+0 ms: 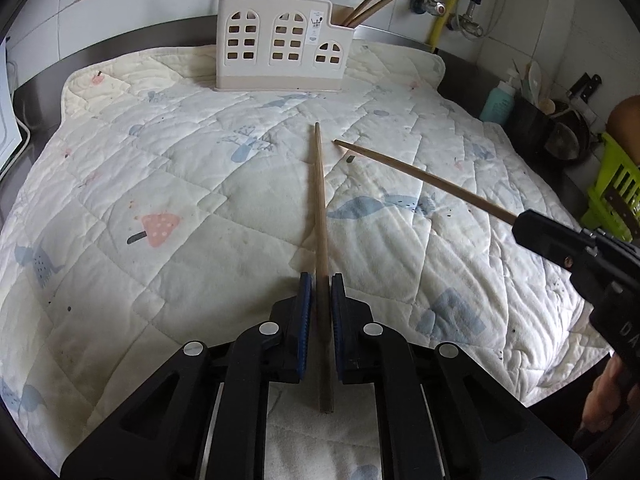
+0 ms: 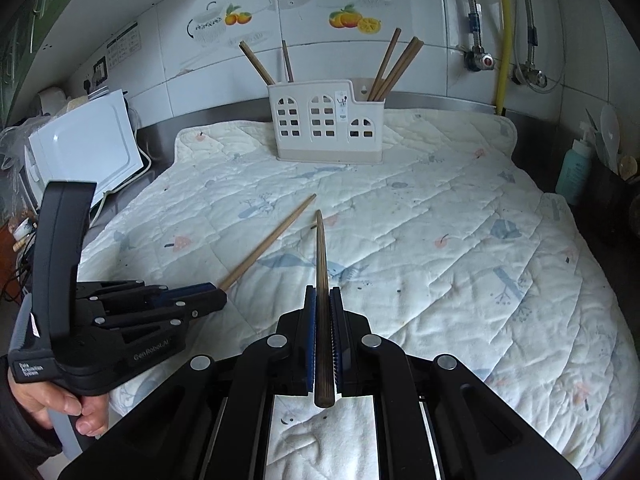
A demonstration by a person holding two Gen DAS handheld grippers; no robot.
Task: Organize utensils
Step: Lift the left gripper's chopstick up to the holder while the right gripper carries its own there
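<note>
In the left wrist view my left gripper [image 1: 320, 280] is shut on a wooden chopstick [image 1: 320, 200] that points away toward the white house-shaped utensil holder [image 1: 280, 44]. My right gripper [image 1: 520, 226] enters from the right, shut on a second chopstick [image 1: 420, 178] whose tip angles toward the first. The right wrist view shows the same from the other side: the right gripper [image 2: 322, 292] clamps its chopstick [image 2: 321, 252], and the left gripper [image 2: 218, 298] holds its own chopstick [image 2: 268, 240] at the left. The holder [image 2: 328, 120] has several chopsticks standing in its left and right compartments.
A quilted cream mat [image 2: 440, 240] covers the steel counter. A white appliance [image 2: 84, 144] stands at the left. A teal bottle [image 2: 574, 172], a dark utensil pot [image 1: 528, 124] and a green rack [image 1: 612, 196] crowd the right edge. Pipes run down the tiled wall behind.
</note>
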